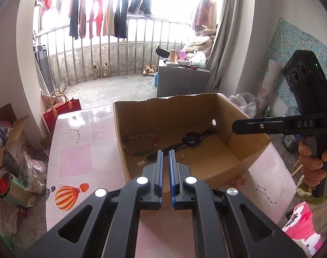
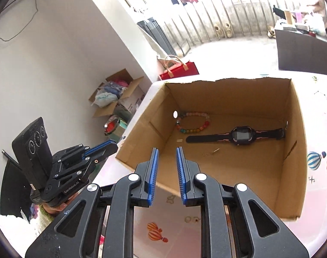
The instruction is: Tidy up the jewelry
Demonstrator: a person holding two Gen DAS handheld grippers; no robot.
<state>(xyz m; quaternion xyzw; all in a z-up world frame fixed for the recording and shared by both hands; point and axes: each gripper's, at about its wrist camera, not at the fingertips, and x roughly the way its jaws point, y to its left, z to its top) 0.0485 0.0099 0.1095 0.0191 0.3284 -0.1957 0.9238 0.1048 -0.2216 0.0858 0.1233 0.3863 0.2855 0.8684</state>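
Observation:
An open cardboard box [image 1: 142,107] [image 2: 301,150] stands on the pink table. Inside lie a multicoloured bead bracelet [image 1: 139,142] [image 2: 193,122] and a black and pink watch [image 1: 192,139] [image 2: 241,136]. My left gripper [image 1: 166,152] hovers over the box's near edge, its jaws nearly closed with a thin gap and nothing between them. My right gripper [image 2: 166,150] is a little open and empty, above the near rim of the box. It also shows in the left wrist view [image 1: 236,126], by the box's right wall.
The pink table [image 1: 75,163] has balloon and constellation prints. A red bag [image 1: 62,107], an open carton of clothes [image 2: 116,94] and other clutter sit on the floor to the left. A grey cabinet [image 1: 180,79] stands on the balcony behind.

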